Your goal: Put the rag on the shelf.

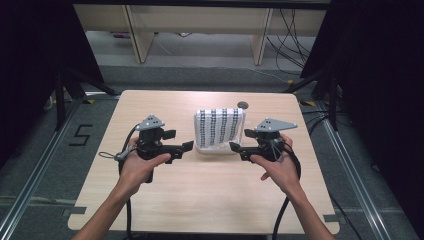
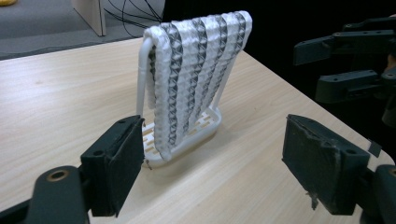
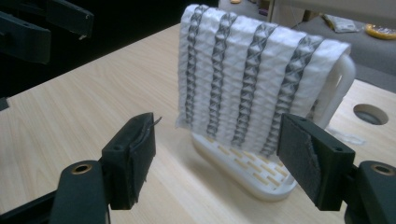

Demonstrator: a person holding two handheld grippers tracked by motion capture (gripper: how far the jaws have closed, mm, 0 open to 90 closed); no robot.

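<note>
In the high view we see a white cloth with dark grey stripes (image 1: 219, 127) draped over a small white rack (image 1: 216, 149) that stands at the centre of the frame, on the far half of a light wooden table (image 1: 200, 195). The cloth hangs down both sides of the rack's upright bar, and its lower edge ends just above the slotted base.

Our left gripper (image 1: 181, 146) sits left of centre, its jaws pointing right toward the rack — released, with nothing between them, and near the rack's base but not touching it. In the left gripper view the cloth (image 2: 196, 70) fills the upper middle of the frame, with the rack (image 2: 187, 140) below it, between and beyond the two black jaws.

Our right gripper (image 1: 239, 142) sits right of centre and mirrors the left, its jaws pointing left and standing just beside the cloth's edge. Its jaws are spread wide and hold nothing. In the right gripper view the cloth (image 3: 252, 79) hangs in the upper middle, and a round hole in the table (image 3: 370, 114) shows at the right edge.
</note>
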